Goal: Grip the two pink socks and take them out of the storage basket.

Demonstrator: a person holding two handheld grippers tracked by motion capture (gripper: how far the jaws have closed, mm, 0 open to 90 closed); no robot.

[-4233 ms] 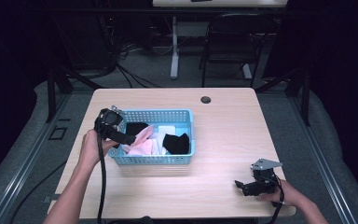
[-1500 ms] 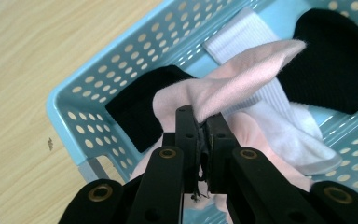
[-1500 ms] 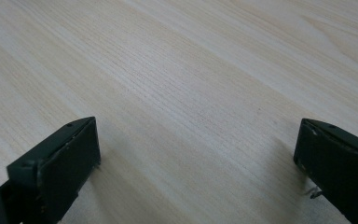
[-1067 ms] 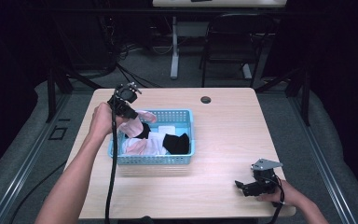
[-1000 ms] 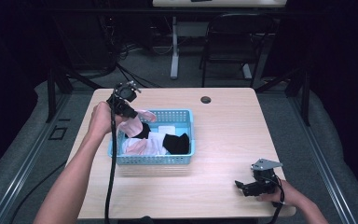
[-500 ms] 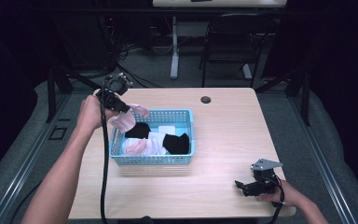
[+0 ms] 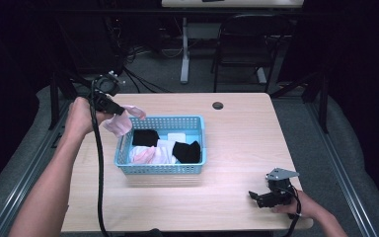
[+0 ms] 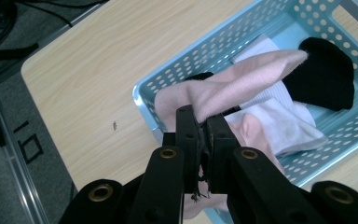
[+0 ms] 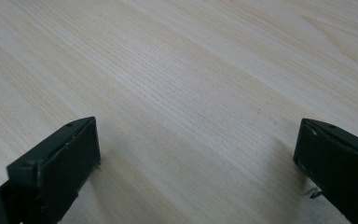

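Right hand-held gripper (image 7: 266, 197) rests on the light wood table (image 7: 242, 148) near the front right edge, jaws wide apart, nothing between them. Mid-table: light blue perforated plastic basket (image 7: 160, 168) holding black, white and pink cloths. Left hand-held gripper (image 7: 114, 109) clamped on a pale pink fabric sock (image 8: 233, 88), lifted above the basket's far left corner

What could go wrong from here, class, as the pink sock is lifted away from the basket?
1. The left gripper pinches only a small fold of the pink sock, so it might slip free.
2. The sock hangs just over the blue basket rim and may snag on it.
3. The trailing cable could brush the basket.
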